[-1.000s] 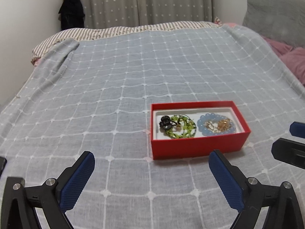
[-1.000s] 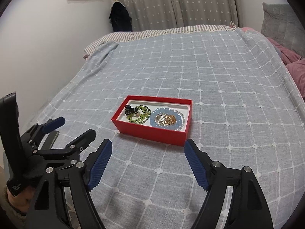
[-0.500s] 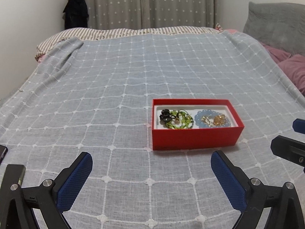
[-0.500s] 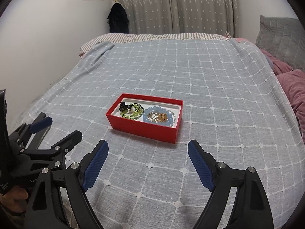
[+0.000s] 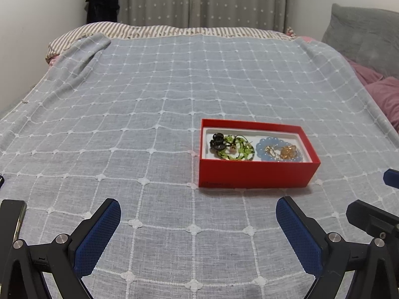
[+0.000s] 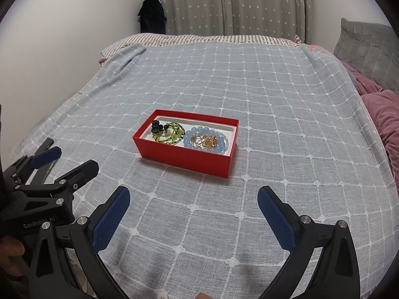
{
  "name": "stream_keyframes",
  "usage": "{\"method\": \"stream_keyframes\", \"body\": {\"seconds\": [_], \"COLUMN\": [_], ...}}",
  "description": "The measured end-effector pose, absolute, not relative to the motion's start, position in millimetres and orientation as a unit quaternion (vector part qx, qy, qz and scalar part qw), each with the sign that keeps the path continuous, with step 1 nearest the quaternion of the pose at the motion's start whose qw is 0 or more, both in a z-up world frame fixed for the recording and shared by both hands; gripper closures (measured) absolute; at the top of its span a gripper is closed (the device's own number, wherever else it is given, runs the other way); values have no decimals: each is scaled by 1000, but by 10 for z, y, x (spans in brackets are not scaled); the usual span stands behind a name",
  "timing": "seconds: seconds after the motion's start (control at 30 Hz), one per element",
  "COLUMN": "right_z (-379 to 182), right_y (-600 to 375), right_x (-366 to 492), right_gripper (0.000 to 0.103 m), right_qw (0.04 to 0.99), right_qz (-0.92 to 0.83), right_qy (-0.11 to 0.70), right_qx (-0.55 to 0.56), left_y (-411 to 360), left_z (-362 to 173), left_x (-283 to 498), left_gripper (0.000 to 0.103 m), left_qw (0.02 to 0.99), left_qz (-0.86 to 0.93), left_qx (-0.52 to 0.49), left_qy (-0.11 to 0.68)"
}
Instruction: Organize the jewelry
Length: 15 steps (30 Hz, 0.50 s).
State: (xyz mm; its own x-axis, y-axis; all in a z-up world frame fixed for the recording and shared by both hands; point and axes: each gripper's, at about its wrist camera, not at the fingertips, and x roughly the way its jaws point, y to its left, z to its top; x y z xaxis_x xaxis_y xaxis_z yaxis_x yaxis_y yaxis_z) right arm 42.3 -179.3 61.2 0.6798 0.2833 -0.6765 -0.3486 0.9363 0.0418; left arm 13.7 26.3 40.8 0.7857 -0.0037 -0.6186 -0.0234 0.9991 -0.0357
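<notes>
Going left to right across the bed (image 6: 274, 94): the left gripper (image 5: 197, 226) hangs over the near-left part of the cover, jaws wide apart, nothing btwn them. Next, the right gripper (image 6: 193, 214), near edge, roughly centre; its jaws have just been opening and stand fully spread, also empty.

Beyond both, mid-bed, sits the red box (image 6: 184, 159), lid off. Inside, left end: a black piece (image 6: 156, 125) touching a green bead bracelet (image 6: 170, 134). Right end: a blue bead bracelet (image 6: 207, 140) ringing gold bits (image 6: 208, 141).

Risks, imo: pieces look tangled, so lifting one may drag its neighbour out. The soft cover gives, so a push on the box wall could tip or slide it. Small gold bits could slip from wide pads and get lost in the weave.
</notes>
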Motion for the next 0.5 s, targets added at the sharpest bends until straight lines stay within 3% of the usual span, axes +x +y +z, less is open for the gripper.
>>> {"method": "stream_keyframes", "body": {"seconds": [0.5], "right_z": [605], "right_y": [-1873], "right_x": [460], "right_gripper": [0], "right_qw": [917], "right_qz": [154], "right_qy": [365], "right_qx": [-32], "left_y": [247], "left_z": [414], "left_x": [130], "left_gripper": [1], "left_qw": [946], "left_qz": [10], "left_qx": [-13], "left_qy": [324]}}
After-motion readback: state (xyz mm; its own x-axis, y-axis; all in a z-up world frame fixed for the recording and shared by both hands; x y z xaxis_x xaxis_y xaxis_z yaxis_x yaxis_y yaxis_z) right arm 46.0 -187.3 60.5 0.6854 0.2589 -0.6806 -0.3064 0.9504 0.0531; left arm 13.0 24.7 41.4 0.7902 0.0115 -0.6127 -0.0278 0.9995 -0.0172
